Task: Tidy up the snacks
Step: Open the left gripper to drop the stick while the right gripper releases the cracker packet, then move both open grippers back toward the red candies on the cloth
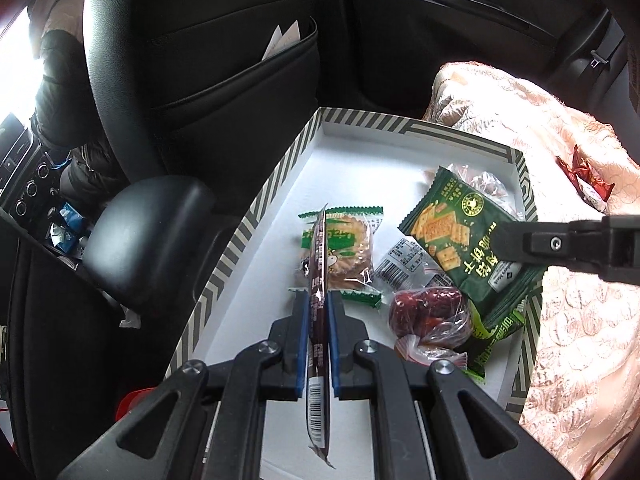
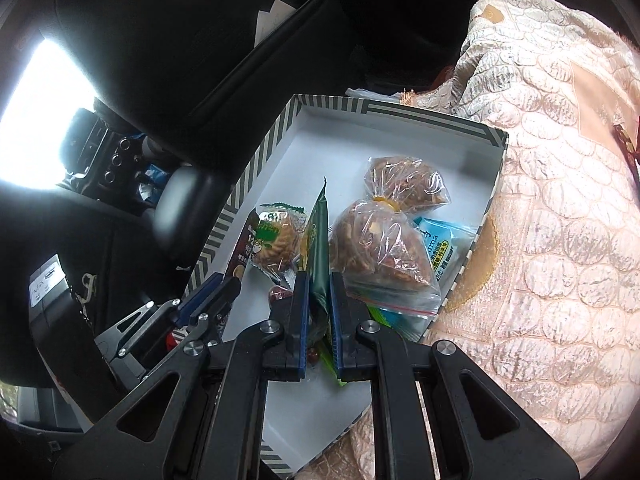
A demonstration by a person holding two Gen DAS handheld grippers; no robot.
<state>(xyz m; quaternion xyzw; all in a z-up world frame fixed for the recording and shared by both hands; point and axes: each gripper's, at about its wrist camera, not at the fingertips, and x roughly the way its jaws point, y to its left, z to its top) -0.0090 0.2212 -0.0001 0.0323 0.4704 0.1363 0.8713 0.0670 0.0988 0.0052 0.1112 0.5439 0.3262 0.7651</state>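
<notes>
You have a striped-rim tray (image 1: 256, 216) resting on a pink quilted seat cover (image 1: 580, 320), and on that cover, just beside the tray, lies a red wrapped snack (image 1: 588, 176)

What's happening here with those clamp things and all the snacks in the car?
Someone is sorting snacks into a striped box on a car seat, with a clamp tool in each hand. The left gripper is shut on a thin dark brown packet, held edge-up over the box. The right gripper is shut on a dark green cracker packet. A round biscuit pack and bagged treats lie inside the box.
</notes>
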